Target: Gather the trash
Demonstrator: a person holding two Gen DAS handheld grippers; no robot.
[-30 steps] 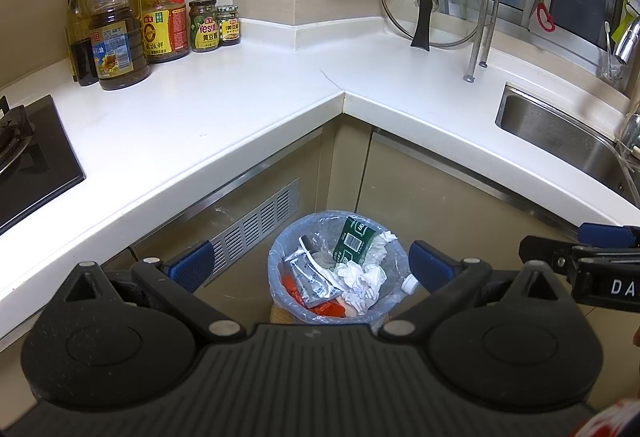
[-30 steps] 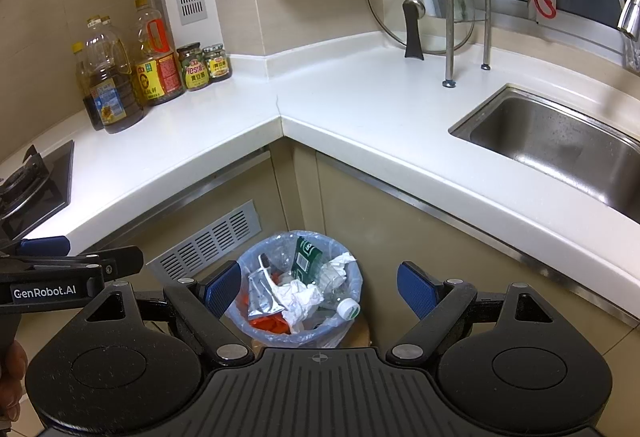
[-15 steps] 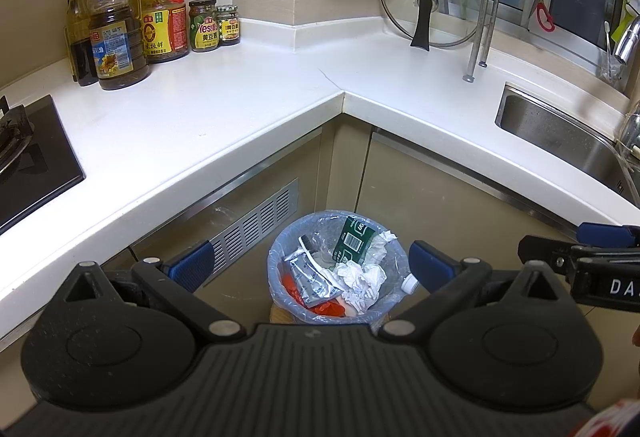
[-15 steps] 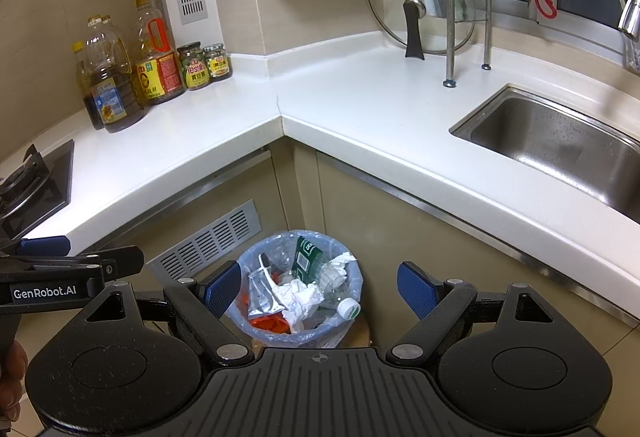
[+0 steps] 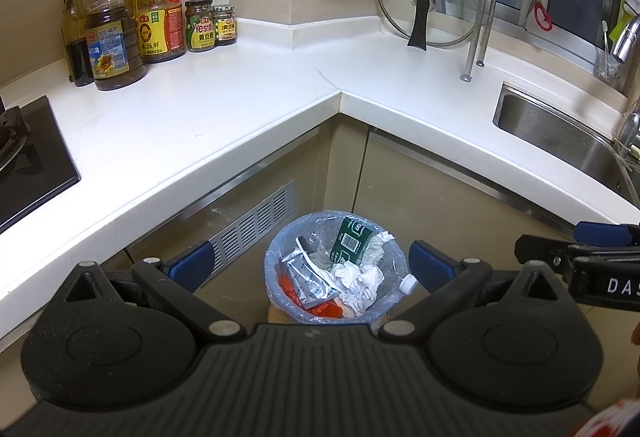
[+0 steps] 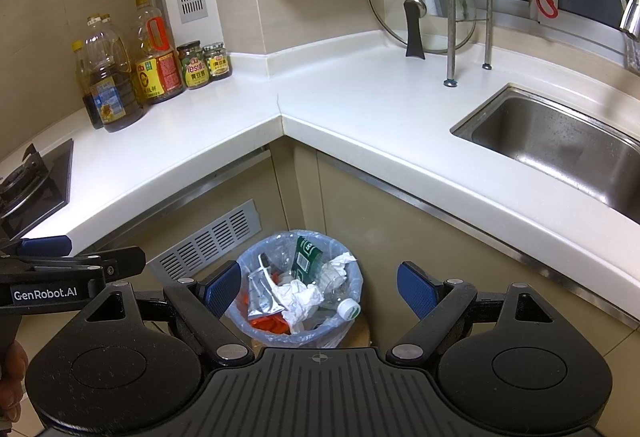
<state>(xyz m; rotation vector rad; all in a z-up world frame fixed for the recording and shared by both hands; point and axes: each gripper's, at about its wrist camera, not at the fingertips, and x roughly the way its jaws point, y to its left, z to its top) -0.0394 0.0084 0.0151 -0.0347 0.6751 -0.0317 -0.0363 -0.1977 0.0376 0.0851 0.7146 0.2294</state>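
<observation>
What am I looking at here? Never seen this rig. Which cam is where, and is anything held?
No robot: a person holds one pair of tongs in each hand, with a fisheye camera on each looking along the fingers. One picture is from the left tongs, the other from the right tongs. Both stand open and hold nothing. Below them on the floor is a trash bin with a plastic liner, full of crumpled paper, a green carton and wrappers. The white countertop carries oil bottles, jars and a glass lid, beside a sink.
</observation>
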